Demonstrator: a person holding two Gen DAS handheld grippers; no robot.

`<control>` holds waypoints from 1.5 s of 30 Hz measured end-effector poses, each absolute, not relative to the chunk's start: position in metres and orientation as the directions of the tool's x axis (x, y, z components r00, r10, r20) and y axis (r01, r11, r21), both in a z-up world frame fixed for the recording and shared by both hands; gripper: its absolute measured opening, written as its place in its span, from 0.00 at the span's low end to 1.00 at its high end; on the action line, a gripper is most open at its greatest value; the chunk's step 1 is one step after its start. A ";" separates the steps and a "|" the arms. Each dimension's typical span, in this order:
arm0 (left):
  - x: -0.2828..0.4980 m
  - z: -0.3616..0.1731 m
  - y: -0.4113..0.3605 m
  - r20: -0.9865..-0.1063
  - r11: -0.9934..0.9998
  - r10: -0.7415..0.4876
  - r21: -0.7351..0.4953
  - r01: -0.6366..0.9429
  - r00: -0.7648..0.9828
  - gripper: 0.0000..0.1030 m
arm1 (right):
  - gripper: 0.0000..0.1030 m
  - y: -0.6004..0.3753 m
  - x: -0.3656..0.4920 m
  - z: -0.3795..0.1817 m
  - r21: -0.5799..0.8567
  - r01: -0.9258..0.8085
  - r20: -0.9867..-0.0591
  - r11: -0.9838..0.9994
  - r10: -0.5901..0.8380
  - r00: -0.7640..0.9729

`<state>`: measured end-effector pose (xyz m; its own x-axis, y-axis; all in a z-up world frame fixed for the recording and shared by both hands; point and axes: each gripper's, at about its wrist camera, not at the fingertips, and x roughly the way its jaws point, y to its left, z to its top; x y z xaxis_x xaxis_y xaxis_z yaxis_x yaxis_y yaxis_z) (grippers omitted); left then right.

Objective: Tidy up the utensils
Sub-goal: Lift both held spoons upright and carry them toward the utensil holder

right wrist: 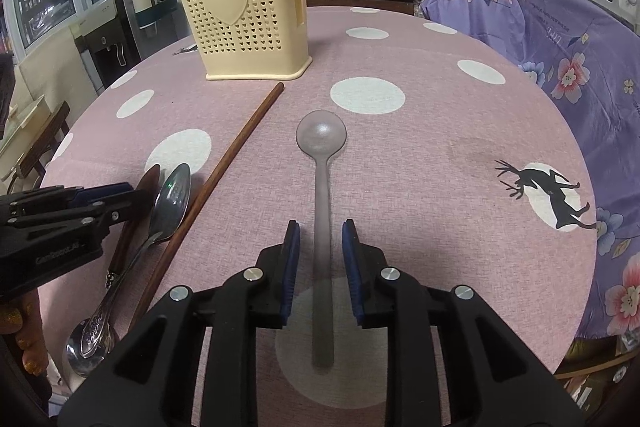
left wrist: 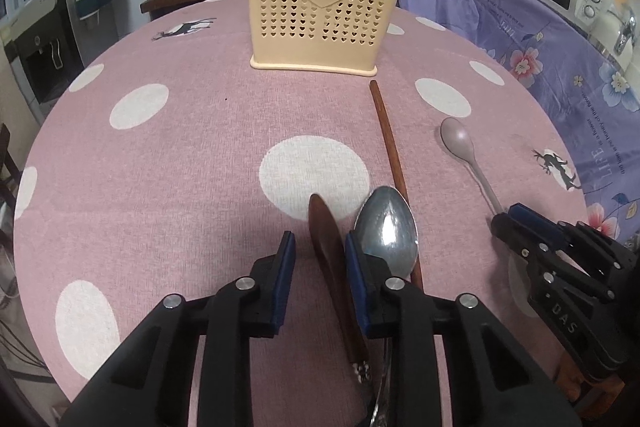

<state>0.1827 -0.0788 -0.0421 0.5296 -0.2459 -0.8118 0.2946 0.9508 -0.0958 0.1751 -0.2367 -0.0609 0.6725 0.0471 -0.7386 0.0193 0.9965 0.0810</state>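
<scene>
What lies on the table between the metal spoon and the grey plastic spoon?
One wooden chopstick lies between the metal spoon and the grey plastic spoon; otherwise bare pink tablecloth, shown in the right wrist view.

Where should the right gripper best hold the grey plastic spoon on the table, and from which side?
Probably mid-handle: the grey plastic spoon lies flat, its straight narrow handle running between the open pads of the right gripper. Come from above, jaws across the handle, away from its wider round bowl.
</scene>
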 end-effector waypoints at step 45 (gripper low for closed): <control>0.196 -0.037 -0.077 -0.785 0.948 -0.287 -0.151 0.280 0.549 0.16 | 0.36 -0.235 0.259 -0.045 0.078 -0.030 -0.763 0.996 0.079 0.641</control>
<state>0.1955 -0.0770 -0.0365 0.5492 -0.2868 -0.7850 0.2795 0.9482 -0.1509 0.2595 -0.2347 -0.0451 0.6413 0.0793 -0.7632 -0.0305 0.9965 0.0779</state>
